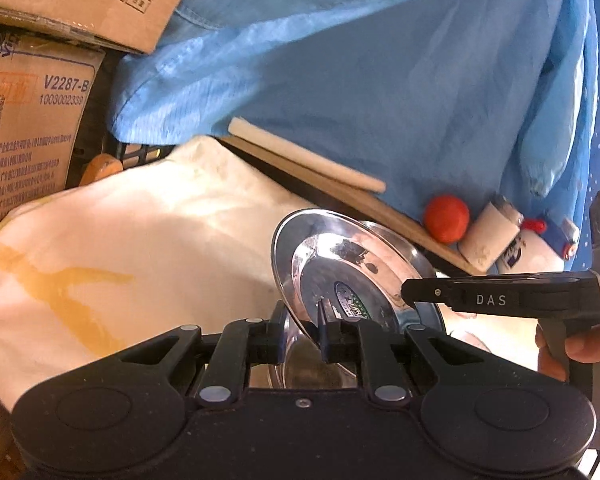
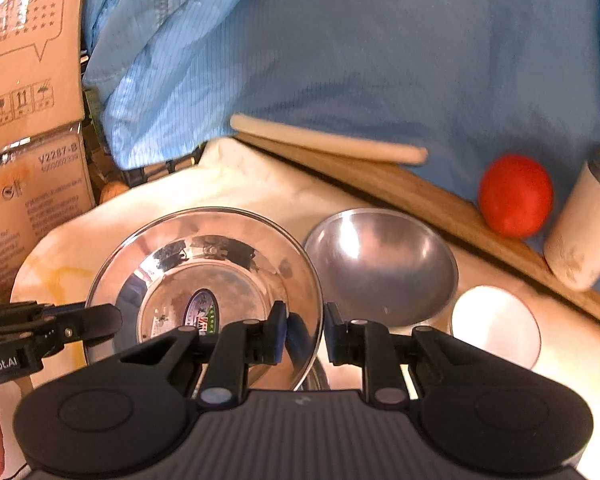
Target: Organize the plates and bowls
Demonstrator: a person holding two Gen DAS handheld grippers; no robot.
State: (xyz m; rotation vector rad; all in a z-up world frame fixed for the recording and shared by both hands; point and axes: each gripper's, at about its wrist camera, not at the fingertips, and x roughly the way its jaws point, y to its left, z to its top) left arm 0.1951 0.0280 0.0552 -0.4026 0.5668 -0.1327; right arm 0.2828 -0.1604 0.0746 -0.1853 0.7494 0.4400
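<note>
A shiny steel plate (image 1: 348, 264) with a green sticker is tilted up above the cream cloth. My left gripper (image 1: 302, 338) straddles its near rim with a small gap between the jaws. My right gripper (image 2: 305, 336) straddles the plate's (image 2: 204, 276) right rim, also with a gap. Each gripper shows from the side in the other view, the right one (image 1: 408, 294) and the left one (image 2: 112, 320). A steel bowl (image 2: 384, 268) stands upright to the right of the plate. A small white dish (image 2: 496, 324) lies beside the bowl.
A red tomato (image 2: 516, 196), a white cup (image 2: 584, 228) and a pale rolling pin (image 2: 328, 142) lie along a wooden board (image 2: 420, 196) at the back. Cardboard boxes (image 2: 28, 80) stack at the left. A person's blue coat (image 2: 340, 60) fills the background.
</note>
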